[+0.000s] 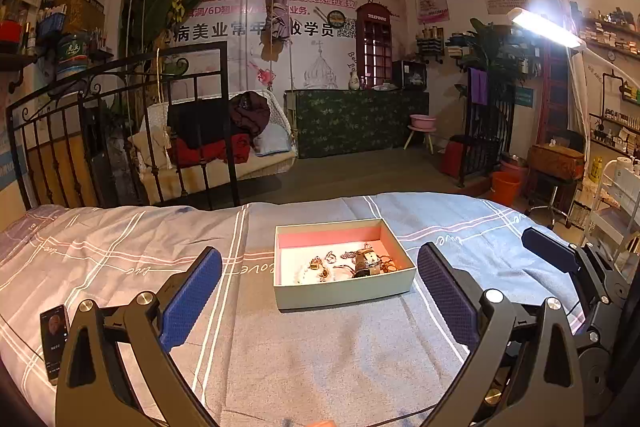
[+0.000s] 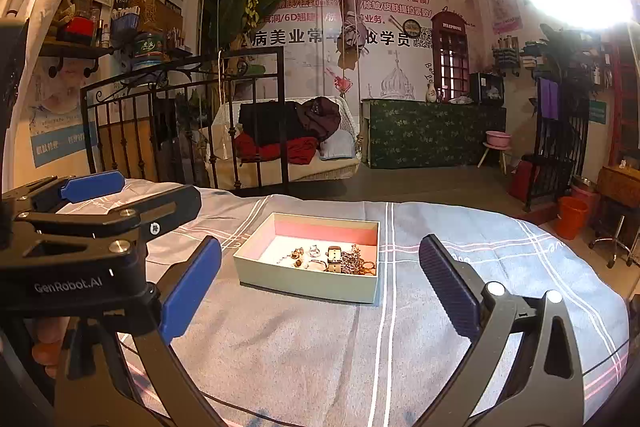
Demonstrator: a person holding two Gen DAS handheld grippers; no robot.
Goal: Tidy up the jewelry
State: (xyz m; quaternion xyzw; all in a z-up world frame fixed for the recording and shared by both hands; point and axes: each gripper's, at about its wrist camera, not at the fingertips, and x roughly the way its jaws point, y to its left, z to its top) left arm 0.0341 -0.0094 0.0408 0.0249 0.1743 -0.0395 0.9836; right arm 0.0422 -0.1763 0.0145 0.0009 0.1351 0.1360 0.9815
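An open pale box [image 1: 344,289] with a pink lining sits on the bed; it also shows in the right wrist view [image 2: 308,285]. Inside lie several jewelry pieces [image 1: 348,263]: rings, chains, a watch [image 2: 334,259] and a beaded piece [image 2: 352,261]. My left gripper [image 1: 320,297] is open and empty, just in front of the box. My right gripper [image 2: 320,287] is open and empty, in front of the box and to its right. The right gripper also shows at the right edge of the left wrist view [image 1: 560,259], and the left gripper at the left edge of the right wrist view [image 2: 100,203].
The bed has a grey-blue cover [image 1: 320,359] with white and pink lines. A phone [image 1: 54,343] lies on it at the left. A black iron bed frame [image 1: 120,131] stands behind. A bright lamp [image 1: 544,27] and a white cart [image 1: 616,203] stand at the right.
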